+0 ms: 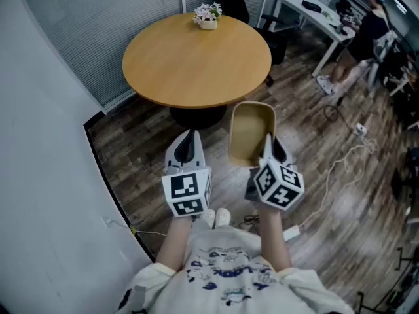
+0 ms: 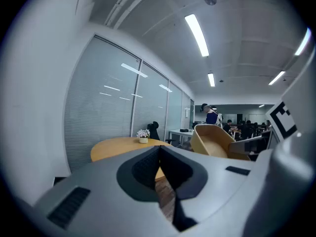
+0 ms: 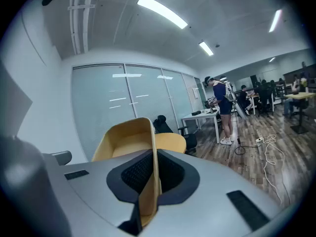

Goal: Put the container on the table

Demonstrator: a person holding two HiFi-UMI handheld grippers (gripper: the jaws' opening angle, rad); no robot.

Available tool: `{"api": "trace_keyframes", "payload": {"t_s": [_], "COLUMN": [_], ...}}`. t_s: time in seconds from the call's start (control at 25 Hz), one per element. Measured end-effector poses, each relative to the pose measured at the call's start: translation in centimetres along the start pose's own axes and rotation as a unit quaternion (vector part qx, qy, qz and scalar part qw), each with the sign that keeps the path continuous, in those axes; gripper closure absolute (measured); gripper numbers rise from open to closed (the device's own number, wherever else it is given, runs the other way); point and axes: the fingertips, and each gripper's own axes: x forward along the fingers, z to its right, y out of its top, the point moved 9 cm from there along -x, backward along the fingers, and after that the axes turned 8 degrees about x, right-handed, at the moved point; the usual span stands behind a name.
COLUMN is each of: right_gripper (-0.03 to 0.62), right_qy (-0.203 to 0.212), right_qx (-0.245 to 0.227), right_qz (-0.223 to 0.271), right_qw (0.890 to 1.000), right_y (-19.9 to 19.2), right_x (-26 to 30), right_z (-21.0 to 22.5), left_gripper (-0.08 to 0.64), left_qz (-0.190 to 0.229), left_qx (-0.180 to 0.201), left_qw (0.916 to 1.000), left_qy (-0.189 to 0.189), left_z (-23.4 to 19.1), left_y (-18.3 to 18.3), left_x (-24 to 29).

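A tan open container (image 1: pixel 251 133) hangs in the air above the wooden floor, just short of the round wooden table (image 1: pixel 196 61). My right gripper (image 1: pixel 268 144) is shut on the container's right wall, and that wall (image 3: pixel 152 177) runs up between the jaws in the right gripper view. My left gripper (image 1: pixel 188 145) is shut and holds nothing, level with the right one and to its left. In the left gripper view the container (image 2: pixel 213 141) shows at right and the table (image 2: pixel 123 146) lies ahead.
A small pot of flowers (image 1: pixel 207 16) stands at the table's far edge. A black chair (image 1: pixel 234 0) is behind the table. White desks (image 1: pixel 313 12) and a standing person (image 1: pixel 361 34) are at the right. Cables (image 1: pixel 344 162) trail across the floor. A wall is close on the left.
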Motion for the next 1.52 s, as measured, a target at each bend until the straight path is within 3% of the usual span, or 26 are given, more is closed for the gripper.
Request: {"api": "trace_keyframes", "payload": {"t_s": [0.72,1.52], "right_gripper": [0.574,0.574], "right_qy": [0.011,0.013], "right_qx": [0.002,0.014], "right_qz": [-0.006,-0.035], "right_qw": [1.0,0.999], "right_y": [0.6,1.5], "right_x": [2.7,8.0], "right_z": [0.5,5.0], "left_gripper": [0.557,0.557], "left_qz": [0.001,-0.022], "left_qx": [-0.002,-0.004], "left_qw": [0.9999,0.9997], "left_qy": [0.012,0.013], "left_z": [0.3,4.1], "left_y": [0.2,-0.5], "left_x": [2.3,8.1]}}
